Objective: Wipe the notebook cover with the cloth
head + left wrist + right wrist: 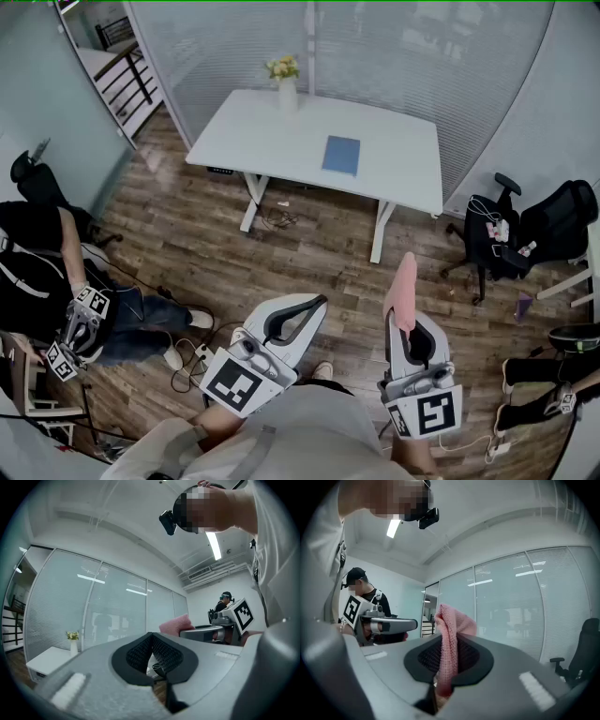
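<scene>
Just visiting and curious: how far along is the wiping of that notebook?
Done: the pink cloth is already clamped in the right gripper. In hand: only holding it up; the left gripper is shut on nothing. Left: the wiping itself. The blue notebook lies on the white table across the room, far from both grippers, its cover untouched.

A white counter (281, 131) on white legs stands on a dark wood-plank floor (319, 262). Directly behind the counter runs a wall of frosted glass panels (403, 47) with fine horizontal lines. At the counter's far edge sits a white vase (287, 94) of yellow flowers. Right of the counter is a black office chair (558, 225); left of it, a dark stair railing (127, 70). Cables (274, 218) lie under the counter. High above it, a strip light (215, 545) glows on the white ceiling.
</scene>
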Motion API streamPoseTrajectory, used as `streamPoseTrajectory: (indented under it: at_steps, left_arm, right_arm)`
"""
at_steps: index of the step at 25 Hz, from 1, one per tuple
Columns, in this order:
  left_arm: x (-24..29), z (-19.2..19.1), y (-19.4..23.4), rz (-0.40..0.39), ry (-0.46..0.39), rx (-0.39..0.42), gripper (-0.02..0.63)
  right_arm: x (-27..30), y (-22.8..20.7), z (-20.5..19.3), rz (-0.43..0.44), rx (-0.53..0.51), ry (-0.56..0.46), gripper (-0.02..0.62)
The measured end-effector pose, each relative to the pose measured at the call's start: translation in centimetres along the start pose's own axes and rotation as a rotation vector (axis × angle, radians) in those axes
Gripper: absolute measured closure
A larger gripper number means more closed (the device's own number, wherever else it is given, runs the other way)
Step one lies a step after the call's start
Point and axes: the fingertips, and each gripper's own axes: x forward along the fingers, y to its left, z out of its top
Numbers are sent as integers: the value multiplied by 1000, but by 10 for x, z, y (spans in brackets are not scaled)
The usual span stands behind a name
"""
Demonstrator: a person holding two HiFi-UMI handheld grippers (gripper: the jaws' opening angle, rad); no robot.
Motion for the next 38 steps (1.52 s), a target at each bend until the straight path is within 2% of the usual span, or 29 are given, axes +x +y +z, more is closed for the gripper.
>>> streamPoseTrajectory:
  at_steps: [9,17,27,38]
  left_arm:
    - [30,-15,-23,25,9,-20,607]
    - [46,-28,-4,45,40,-33,607]
    - [90,-33,58,46,21,-32,607]
    - [120,-32,180,49,13,-42,607]
  right_arm:
    - [-16,-39,-17,6,12,16,563]
    - [8,-55,-25,16,36,20,563]
    - [73,-83,-34,16,28,43,563]
    - [202,-85,-27,32,-6,52,563]
